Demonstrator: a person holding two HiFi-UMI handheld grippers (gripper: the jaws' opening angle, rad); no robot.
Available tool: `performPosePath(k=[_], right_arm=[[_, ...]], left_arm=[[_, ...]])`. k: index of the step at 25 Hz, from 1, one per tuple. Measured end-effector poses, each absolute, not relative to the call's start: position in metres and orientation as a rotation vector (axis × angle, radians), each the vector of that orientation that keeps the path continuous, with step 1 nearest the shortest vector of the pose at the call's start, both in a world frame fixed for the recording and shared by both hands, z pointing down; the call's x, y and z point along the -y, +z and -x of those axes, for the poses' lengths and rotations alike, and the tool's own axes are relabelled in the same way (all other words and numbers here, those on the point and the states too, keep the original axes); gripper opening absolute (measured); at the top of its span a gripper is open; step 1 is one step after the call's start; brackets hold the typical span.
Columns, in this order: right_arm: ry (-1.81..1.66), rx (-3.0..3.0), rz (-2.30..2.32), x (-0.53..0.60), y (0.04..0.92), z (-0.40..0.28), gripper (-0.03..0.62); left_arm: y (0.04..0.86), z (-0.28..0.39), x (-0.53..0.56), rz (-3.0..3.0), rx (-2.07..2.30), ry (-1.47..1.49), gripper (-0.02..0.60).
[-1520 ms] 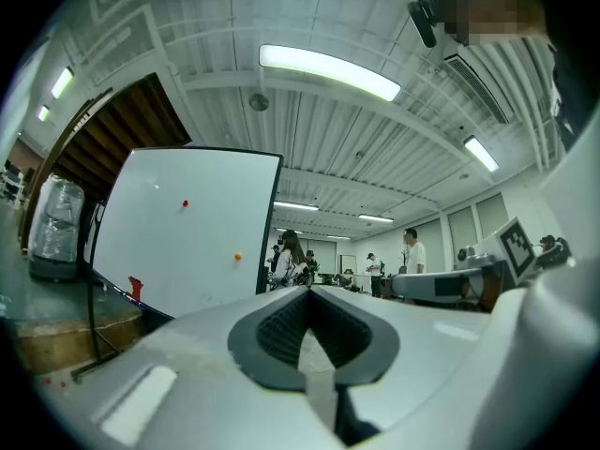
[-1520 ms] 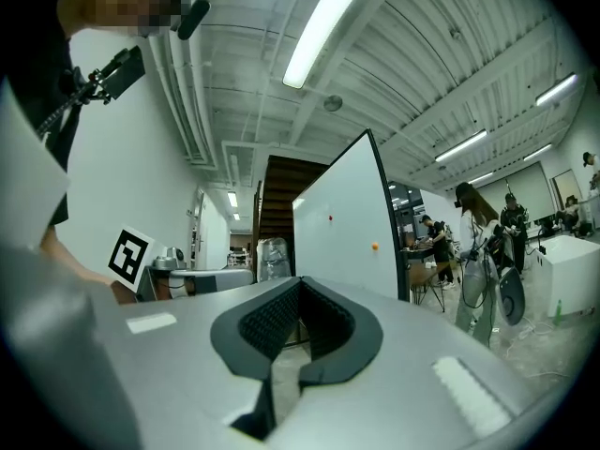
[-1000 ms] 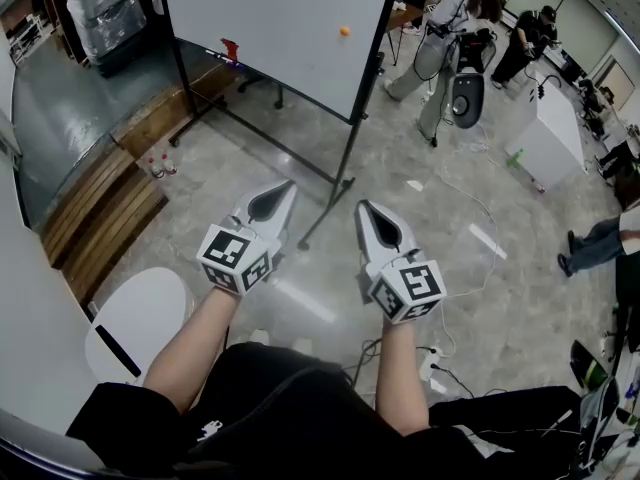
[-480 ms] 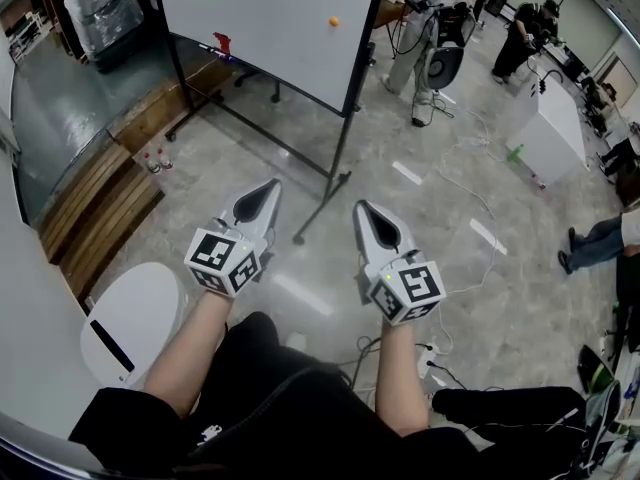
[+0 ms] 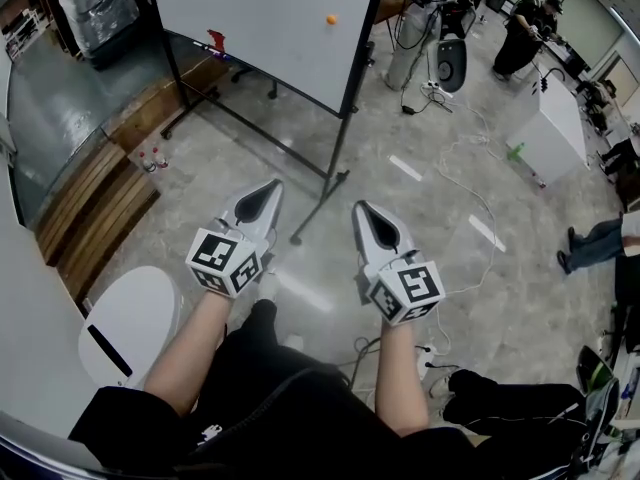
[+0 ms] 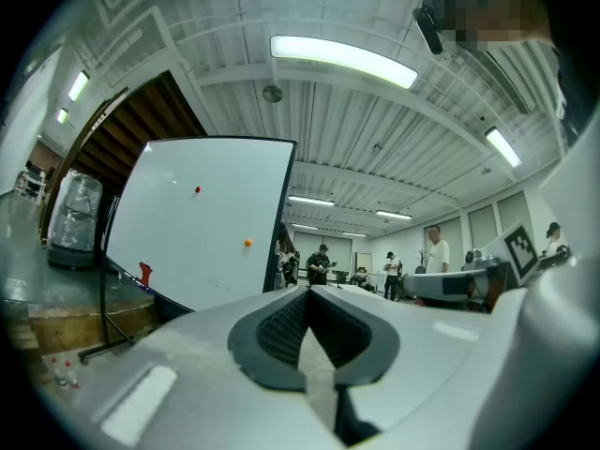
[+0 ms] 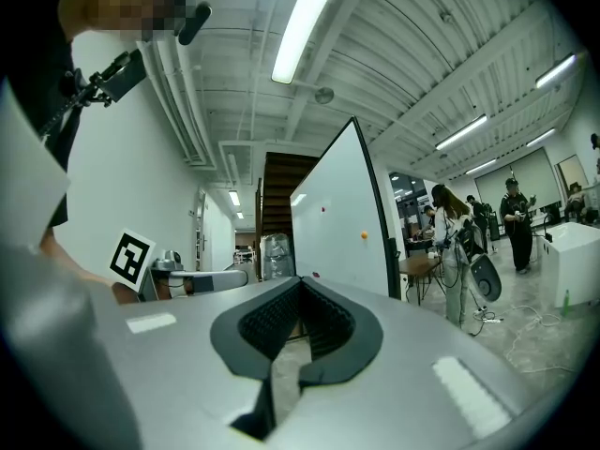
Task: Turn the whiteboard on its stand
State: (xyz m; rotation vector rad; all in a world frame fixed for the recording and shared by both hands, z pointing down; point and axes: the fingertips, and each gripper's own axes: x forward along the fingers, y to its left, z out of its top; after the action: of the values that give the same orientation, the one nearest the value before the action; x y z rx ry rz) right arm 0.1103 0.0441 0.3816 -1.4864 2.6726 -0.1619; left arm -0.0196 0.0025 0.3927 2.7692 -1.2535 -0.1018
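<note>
left gripper (image 5: pixel 272 185) and right gripper (image 5: pixel 360 208), both closed, hang clear of whiteboard (image 5: pixel 260 23) edge.

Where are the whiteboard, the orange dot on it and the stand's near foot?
whiteboard (image 5: pixel 260 18), head view, on its bare white face.
orange dot (image 5: pixel 331 19), head view, on the middle of the dot.
stand's near foot (image 5: pixel 312 216), head view, on the dark bar lying on the floor.

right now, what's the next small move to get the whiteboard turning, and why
Probably step closer to the whiteboard: it stands apart from both grippers across the floor, and the left gripper and right gripper are shut and empty, touching nothing.
</note>
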Motion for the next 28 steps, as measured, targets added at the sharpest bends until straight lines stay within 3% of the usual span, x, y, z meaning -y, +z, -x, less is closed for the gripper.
performPosePath(k=[28], right_arm=[[-0.056, -2.562, 1.655, 0.196, 0.358, -0.103, 0.009]], left_arm=[[0.380, -0.008, 0.253, -2.899, 0.928, -0.095, 0.003]])
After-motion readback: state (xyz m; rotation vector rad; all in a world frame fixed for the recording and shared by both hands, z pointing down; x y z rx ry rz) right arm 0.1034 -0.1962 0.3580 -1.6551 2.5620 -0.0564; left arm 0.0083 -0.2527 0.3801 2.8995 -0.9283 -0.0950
